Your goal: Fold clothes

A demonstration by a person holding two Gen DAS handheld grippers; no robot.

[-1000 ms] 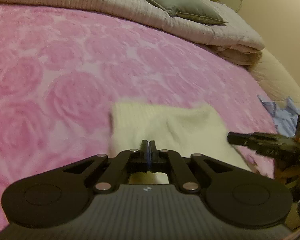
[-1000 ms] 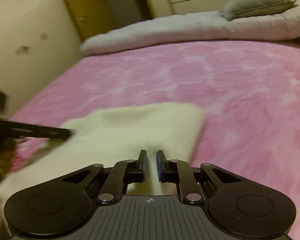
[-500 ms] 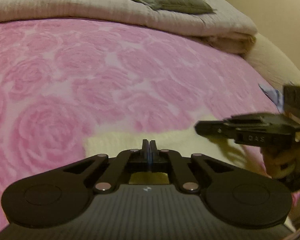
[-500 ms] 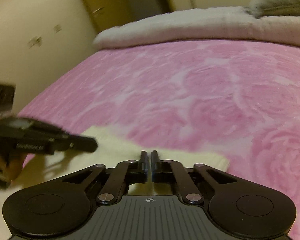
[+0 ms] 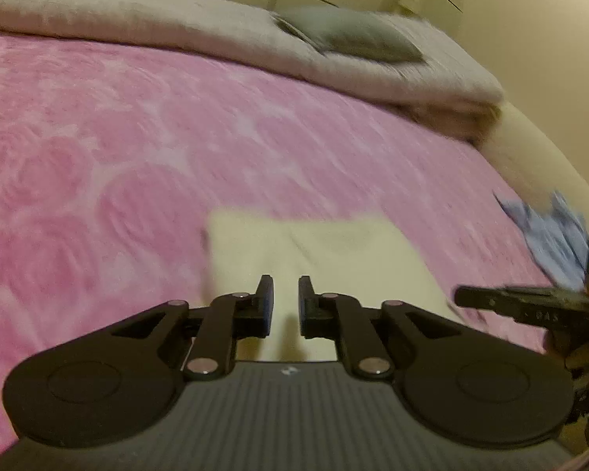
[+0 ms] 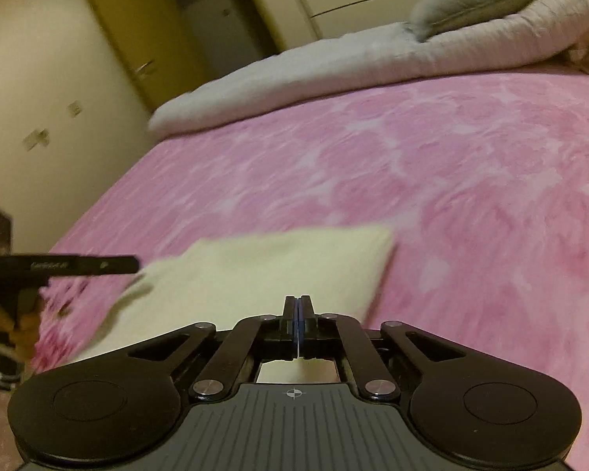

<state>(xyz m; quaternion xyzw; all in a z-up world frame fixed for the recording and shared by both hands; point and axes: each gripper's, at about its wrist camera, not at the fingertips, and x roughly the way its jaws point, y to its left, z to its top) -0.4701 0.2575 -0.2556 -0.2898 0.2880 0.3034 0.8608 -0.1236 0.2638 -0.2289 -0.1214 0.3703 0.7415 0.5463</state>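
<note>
A folded cream cloth (image 5: 326, 251) lies flat on the pink rose-patterned blanket (image 5: 157, 137). My left gripper (image 5: 286, 298) hovers over its near edge, open, with nothing between the fingers. My right gripper (image 5: 461, 297) shows side-on at the cloth's right edge. In the right wrist view the cream cloth (image 6: 263, 274) runs under my right gripper (image 6: 297, 306), which is shut; only a thin pale line shows between its pads. My left gripper (image 6: 135, 263) points in from the left, just above the cloth's left corner.
A folded pale duvet (image 5: 176, 19) with a grey pillow (image 5: 353, 35) lies across the far side of the bed. A crumpled blue garment (image 5: 549, 231) sits at the bed's right edge. The left bed edge and a wall (image 6: 39, 98) with a door (image 6: 137, 39) show in the right wrist view.
My left gripper was shut in both earlier frames and now stands open. My right gripper closed about half a second ago and stays shut. Both grippers have pulled back, showing more of the cloth.
</note>
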